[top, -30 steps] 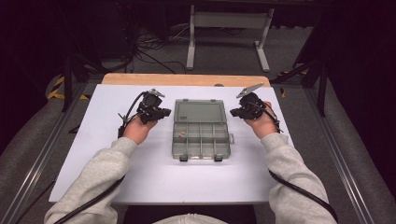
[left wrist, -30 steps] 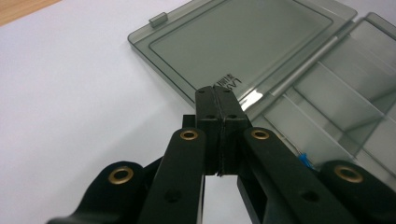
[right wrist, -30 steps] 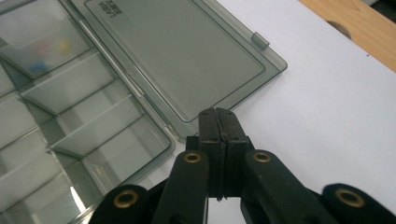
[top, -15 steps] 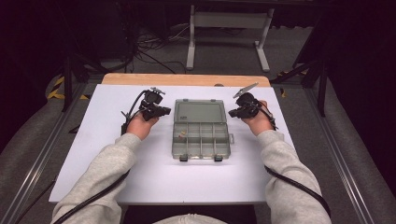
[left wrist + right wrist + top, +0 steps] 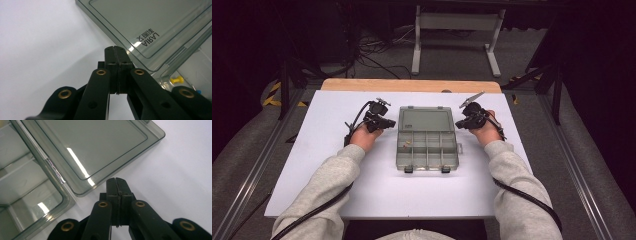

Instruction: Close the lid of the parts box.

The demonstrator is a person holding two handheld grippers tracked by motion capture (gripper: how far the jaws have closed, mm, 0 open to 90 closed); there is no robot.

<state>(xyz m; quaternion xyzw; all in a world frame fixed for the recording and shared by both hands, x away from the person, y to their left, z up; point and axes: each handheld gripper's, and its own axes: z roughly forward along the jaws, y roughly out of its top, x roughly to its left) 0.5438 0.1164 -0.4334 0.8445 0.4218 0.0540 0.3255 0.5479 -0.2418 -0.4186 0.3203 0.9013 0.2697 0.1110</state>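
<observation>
Table (image 5: pixel 362 200): a white board is lying under everything, bearing the box in the middle and both hands beside it.

Box (image 5: pixel 426 150): a smoky clear organiser is lying open between the two grippers, its divided tray toward the person and its latches at the near edge.

Lid (image 5: pixel 424 120): it is resting flat on the table beyond the tray, hinged back; this is the part nearest both sets of fingers, which suggests the lid is what is being worked, perhaps to swing it shut.

Left gripper (image 5: pixel 384 121): it is sitting just off the lid's left edge, fingers (image 5: pixel 115 56) pressed together on nothing and pointing at the lid's rim, apart from it or barely touching; the angle hides which.

Right gripper (image 5: pixel 460 124): it is mirroring the left at the lid's right edge, fingers (image 5: pixel 116 185) likewise together and empty, the tips just short of the lid's rounded corner. Closed tips likely serve as a wedge for getting under the thin rim from both sides at once.

Pins: a yellow pushpin (image 5: pixel 177 80) is lying in a tray compartment just to the right of the left fingers, a blue one (image 5: pixel 198 91) beside it; stray contents that could spill if the box is jolted.
</observation>
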